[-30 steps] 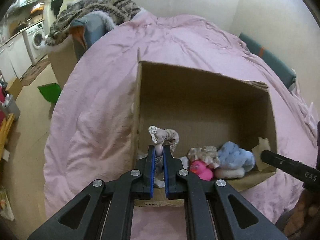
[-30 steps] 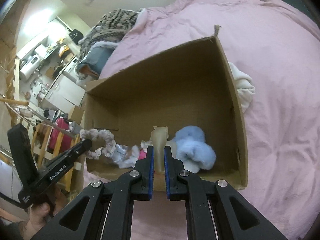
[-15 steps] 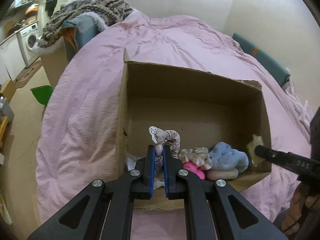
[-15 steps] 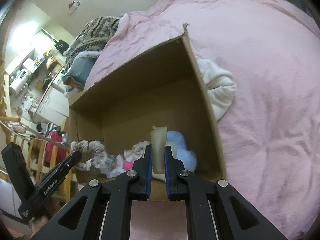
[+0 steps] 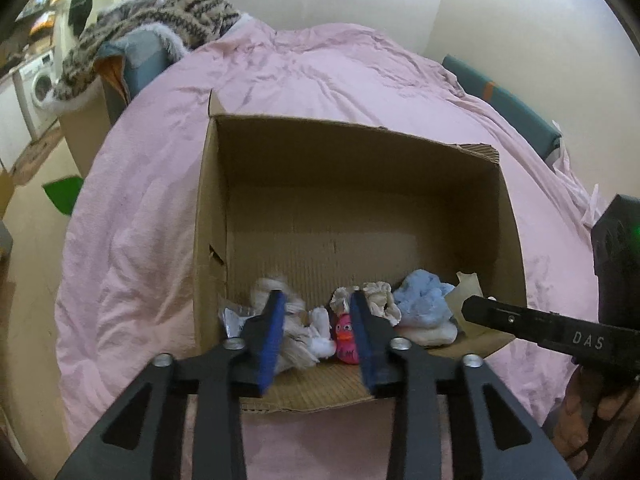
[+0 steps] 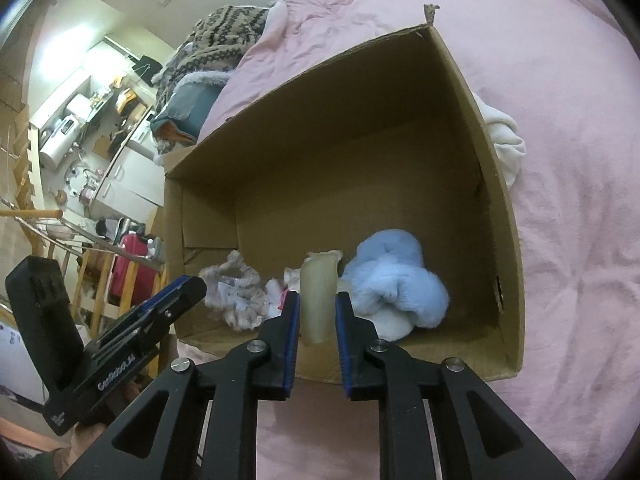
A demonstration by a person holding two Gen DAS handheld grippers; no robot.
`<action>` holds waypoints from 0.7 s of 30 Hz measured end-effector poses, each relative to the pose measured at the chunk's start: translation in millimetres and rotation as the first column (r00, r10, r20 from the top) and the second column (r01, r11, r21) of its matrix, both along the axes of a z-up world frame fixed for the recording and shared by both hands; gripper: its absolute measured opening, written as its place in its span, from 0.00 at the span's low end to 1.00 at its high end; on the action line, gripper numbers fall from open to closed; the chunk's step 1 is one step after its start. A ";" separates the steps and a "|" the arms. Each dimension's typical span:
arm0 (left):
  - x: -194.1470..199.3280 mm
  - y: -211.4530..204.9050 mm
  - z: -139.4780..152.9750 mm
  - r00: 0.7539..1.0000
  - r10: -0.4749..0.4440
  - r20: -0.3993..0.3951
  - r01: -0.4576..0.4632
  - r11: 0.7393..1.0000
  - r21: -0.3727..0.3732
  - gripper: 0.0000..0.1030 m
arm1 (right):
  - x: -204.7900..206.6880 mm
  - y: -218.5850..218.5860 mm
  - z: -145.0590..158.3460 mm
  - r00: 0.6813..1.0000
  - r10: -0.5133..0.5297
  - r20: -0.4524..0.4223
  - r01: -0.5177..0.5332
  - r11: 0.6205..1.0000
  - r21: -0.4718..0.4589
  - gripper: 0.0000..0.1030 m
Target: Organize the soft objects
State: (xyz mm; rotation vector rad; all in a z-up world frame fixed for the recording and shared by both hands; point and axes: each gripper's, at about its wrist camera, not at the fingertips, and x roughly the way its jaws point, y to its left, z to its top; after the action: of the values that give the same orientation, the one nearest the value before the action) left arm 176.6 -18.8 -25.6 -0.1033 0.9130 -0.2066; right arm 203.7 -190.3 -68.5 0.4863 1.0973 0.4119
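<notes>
An open cardboard box lies on a pink bed. Inside at its near side are a grey-white scrunchie, a pink rubber duck, a second frilly scrunchie and a blue fluffy toy. My left gripper is open over the near edge, with the grey-white scrunchie below it. My right gripper is open; a beige soft piece stands between its jaws, whether still touched I cannot tell.
The pink duvet covers the bed around the box. A white cloth lies against the box's right wall outside. A striped blanket pile sits at the bed's far left. A washing machine and kitchen clutter stand beyond.
Both grippers have opened. The left one let go of the grey-white scrunchie, which dropped into the box. The right one's jaws have parted around the beige piece.
</notes>
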 end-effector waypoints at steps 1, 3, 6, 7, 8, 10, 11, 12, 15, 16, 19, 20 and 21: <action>-1.5 -1.9 2.0 1.000 -0.007 0.011 0.007 1.000 0.004 0.45 | -0.6 0.4 -0.2 1.000 0.002 0.000 -0.002 1.000 0.002 0.20; -3.9 -2.7 4.6 1.000 -0.011 0.027 0.011 1.000 0.001 0.58 | 0.1 1.5 0.6 1.000 0.006 0.004 -0.006 1.000 0.008 0.26; -6.5 -3.8 8.5 0.999 -0.017 0.046 0.017 1.000 0.002 0.64 | -2.3 0.4 3.2 1.000 0.002 0.020 -0.003 1.000 0.025 0.52; -7.3 -4.7 9.0 0.999 -0.021 0.047 0.020 1.000 0.004 0.64 | -3.0 -0.7 4.8 1.000 -0.005 0.029 0.004 0.999 0.037 0.64; -6.8 -4.6 9.1 0.999 -0.021 0.046 0.021 1.000 0.007 0.64 | -3.5 -2.1 6.2 0.999 -0.016 0.038 0.014 0.999 0.043 0.65; -7.8 -4.4 9.9 0.999 -0.021 0.049 0.020 1.000 0.010 0.64 | -4.0 -4.5 8.9 0.998 -0.027 0.054 0.025 0.999 0.046 0.65; -8.2 -4.4 10.7 0.998 -0.016 0.053 0.016 1.000 0.017 0.64 | -3.8 -5.7 9.7 0.998 -0.033 0.057 0.030 0.999 0.045 0.65; -8.1 -4.2 11.7 0.998 -0.013 0.055 0.012 1.000 0.028 0.64 | -3.7 -7.1 10.0 0.997 -0.041 0.058 0.039 0.998 0.043 0.65; -10.1 -2.7 16.8 0.998 -0.005 0.069 0.002 0.999 0.039 0.64 | -4.8 -8.9 12.0 0.996 -0.058 0.067 0.057 0.998 0.018 0.65; -11.2 -2.2 19.0 0.997 -0.003 0.078 0.000 0.999 0.038 0.64 | -4.7 -8.1 14.0 0.995 -0.057 0.076 0.057 0.998 0.006 0.66; -17.6 0.6 27.4 0.992 0.023 0.121 -0.030 0.998 0.055 0.64 | -8.8 -4.6 23.6 0.991 -0.054 0.124 0.061 0.997 -0.054 0.75; -19.3 1.2 29.1 0.991 0.027 0.131 -0.036 0.997 0.063 0.67 | -11.6 -4.7 27.1 0.988 -0.055 0.145 0.067 0.995 -0.075 0.76; -22.5 2.0 32.3 0.988 0.036 0.149 -0.048 0.996 0.079 0.70 | -13.8 -3.5 30.2 0.986 -0.051 0.157 0.066 0.993 -0.095 0.77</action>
State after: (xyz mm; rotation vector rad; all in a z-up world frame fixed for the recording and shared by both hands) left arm 154.1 -16.8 6.7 -0.0300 0.7703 -0.1354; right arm 189.9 -193.9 -38.3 0.3909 0.9464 0.3359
